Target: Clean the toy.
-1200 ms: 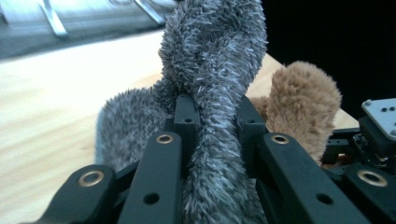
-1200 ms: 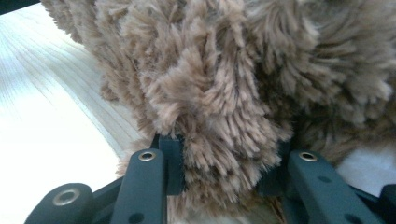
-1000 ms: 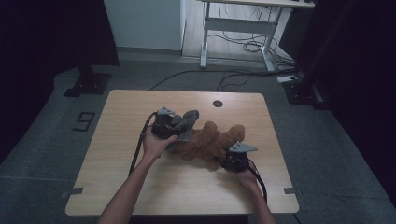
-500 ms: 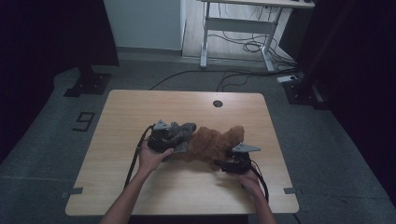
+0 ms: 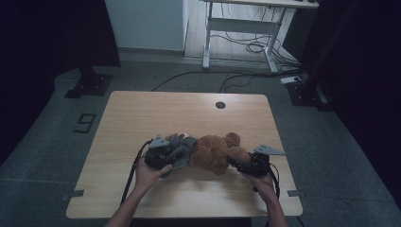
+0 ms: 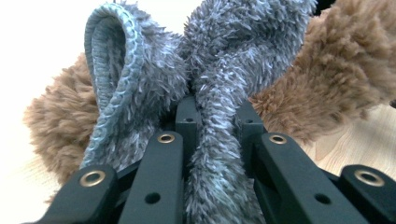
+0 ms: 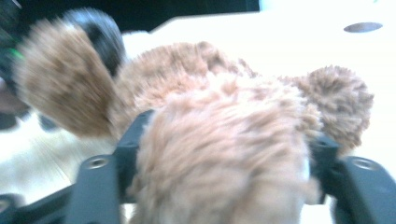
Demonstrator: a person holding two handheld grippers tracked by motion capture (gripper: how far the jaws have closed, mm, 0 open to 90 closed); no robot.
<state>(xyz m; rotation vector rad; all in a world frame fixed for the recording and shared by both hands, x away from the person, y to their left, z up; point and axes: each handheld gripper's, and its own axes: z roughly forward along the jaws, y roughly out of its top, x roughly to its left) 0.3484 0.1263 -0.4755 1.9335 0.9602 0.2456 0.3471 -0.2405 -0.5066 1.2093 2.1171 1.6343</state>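
While the teddy bear (image 5: pixel 216 152) lies mid-table (image 5: pixel 142 113), the left gripper (image 5: pixel 160 157) pinches the grey fuzzy garment (image 6: pixel 210 93) at the bear's left end, and the right gripper (image 5: pixel 242 165) clamps its brown limb (image 7: pixel 219 154). A hard pull could slip the fleece free.

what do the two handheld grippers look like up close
Both are black. The left gripper has flat black jaws with brass-ringed holes and small plain holes. A grey three-cornered plate tops each, the right gripper included, and a black cable trails from the left one. The forearms are bare, no sleeves in view.
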